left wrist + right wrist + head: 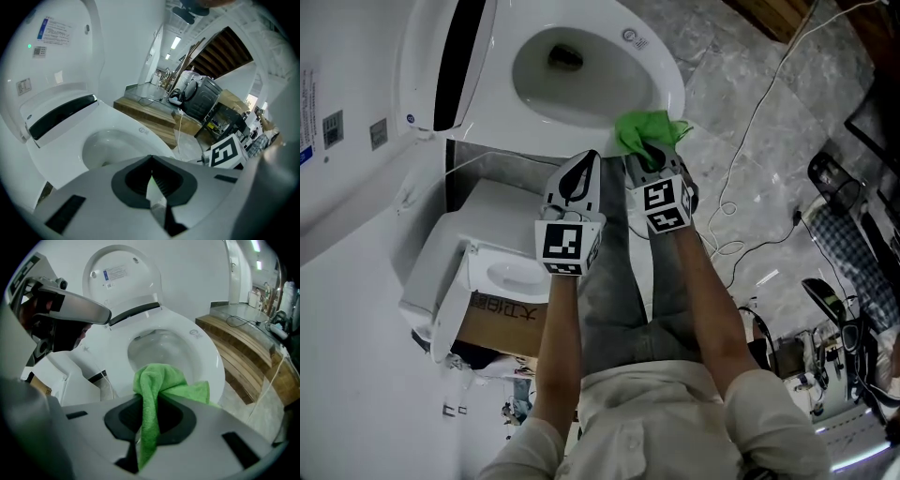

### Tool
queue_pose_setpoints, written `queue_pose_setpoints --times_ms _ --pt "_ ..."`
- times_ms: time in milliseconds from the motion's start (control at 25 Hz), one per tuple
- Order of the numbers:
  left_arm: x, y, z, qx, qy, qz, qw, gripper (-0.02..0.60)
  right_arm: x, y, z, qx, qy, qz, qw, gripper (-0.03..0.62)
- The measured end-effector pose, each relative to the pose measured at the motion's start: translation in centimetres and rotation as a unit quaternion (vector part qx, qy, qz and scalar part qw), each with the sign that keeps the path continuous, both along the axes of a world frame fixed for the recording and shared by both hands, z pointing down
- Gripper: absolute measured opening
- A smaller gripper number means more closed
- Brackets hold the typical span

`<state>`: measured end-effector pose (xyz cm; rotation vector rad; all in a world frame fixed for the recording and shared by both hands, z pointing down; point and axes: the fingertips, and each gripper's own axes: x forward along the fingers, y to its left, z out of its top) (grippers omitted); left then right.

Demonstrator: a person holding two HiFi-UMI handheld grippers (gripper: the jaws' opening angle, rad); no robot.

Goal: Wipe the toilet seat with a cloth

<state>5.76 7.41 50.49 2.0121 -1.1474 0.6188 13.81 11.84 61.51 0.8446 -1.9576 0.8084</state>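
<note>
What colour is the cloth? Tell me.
The cloth is bright green, clearest in the right gripper view.

I see the green cloth (649, 133) bunched and pinched in my right claw (656, 157). Its free end lies at the front rim of the glossy white toilet seat (671, 86).

Bowl rim (673, 89) is clear on its far and right sides. The raised lid (417, 47) blocks the left. At the near edge, right claw (649, 161) with green cloth (652, 131) and left claw (586, 167) sit close together. A white cable (750, 141) crosses the floor on the right.
</note>
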Motion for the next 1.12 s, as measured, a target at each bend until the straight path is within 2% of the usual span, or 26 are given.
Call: queue_pose_setpoints --times_ms 520,1120 --pt "4.2 -0.7 0.8 -0.007 0.001 0.035 0.9994 0.012 4.5 -2.7 0.0 0.015 0.010 0.048 0.999 0.051" --pt "5.6 -2.4 0.3 -0.003 0.005 0.034 0.9994 0.012 6.7 -6.5 -0.1 0.035 0.024 0.074 0.996 0.051"
